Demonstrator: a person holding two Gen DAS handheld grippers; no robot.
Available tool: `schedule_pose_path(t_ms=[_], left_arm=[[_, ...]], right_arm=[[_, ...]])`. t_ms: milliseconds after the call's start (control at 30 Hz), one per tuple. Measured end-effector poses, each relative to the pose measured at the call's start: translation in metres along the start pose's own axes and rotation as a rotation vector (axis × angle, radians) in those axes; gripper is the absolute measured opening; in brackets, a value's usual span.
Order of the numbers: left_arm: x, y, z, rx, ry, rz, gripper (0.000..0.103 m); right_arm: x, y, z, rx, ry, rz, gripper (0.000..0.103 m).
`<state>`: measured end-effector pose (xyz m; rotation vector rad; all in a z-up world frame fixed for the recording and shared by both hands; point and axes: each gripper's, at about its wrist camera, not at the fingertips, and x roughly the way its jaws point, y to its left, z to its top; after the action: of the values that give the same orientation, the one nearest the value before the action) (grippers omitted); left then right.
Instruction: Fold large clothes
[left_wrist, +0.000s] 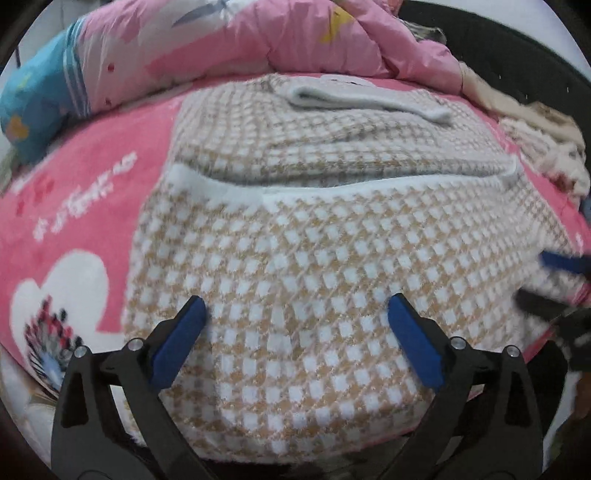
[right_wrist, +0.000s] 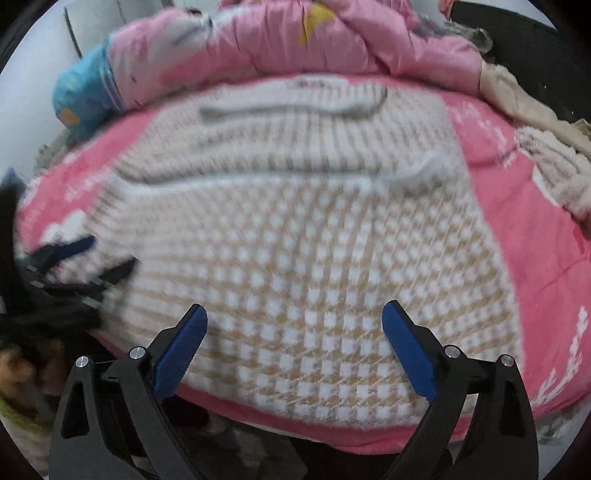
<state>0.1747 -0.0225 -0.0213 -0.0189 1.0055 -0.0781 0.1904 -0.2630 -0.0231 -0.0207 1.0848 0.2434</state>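
Garment: checked tan-and-white sweater (left_wrist: 314, 258), spread flat in the middle of a pink bedsheet (left_wrist: 85, 206); lower half doubled up over the upper half, white ribbed hem (left_wrist: 369, 186) running crosswise at mid-body.
Collar end: grey-white neckband (left_wrist: 369, 99) at the far edge, close to a pink quilt (left_wrist: 240, 40) bunched along the head of the bed.
Left gripper (left_wrist: 295, 314): jaws spread to full width, nothing between the blue pads (left_wrist: 413, 343); held above the near fold, empty.
Right gripper (right_wrist: 293, 321): likewise wide open and empty, poised over the near edge of the sweater (right_wrist: 295, 258); tips apparently clear of the cloth.
Mutual position: each tool visible at the margin of the other's view, side by side over the same fold; probably so placed to handle both halves of the garment evenly.
Surroundings: beige clothes (left_wrist: 539, 147) heaped at the right of the bed, well apart from the work.
Stage, as judged: one crosswise fold laid and let go; further halving likely remaining.
Image quality: right view motion-blurred, fine contact uncertain.
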Motion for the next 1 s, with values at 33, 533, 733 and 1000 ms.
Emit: schedule_pose_path(t_ms=[33, 533, 733, 1000], left_arm=[[0.0007, 0.0003, -0.0002, 0.004, 0.001, -0.001, 0.095], [0.0032, 0.0066, -0.0034, -0.033, -0.007, -0.035, 0.095], [0.0038, 0.0061, -0.0027, -0.041, -0.003, -0.037, 0.095], [0.0041, 0.0066, -0.0018, -0.044, 0.004, -0.036, 0.095]], right_arm=[[0.0003, -0.0022, -0.0013, 0.014, -0.009, 0.011, 0.097], [0.0004, -0.0086, -0.0046, 0.054, -0.007, 0.036, 0.097], [0.0003, -0.0081, -0.0042, 0.057, 0.001, 0.034, 0.097], [0.0024, -0.0078, 0.0006, 0.070, 0.030, 0.036, 0.097]])
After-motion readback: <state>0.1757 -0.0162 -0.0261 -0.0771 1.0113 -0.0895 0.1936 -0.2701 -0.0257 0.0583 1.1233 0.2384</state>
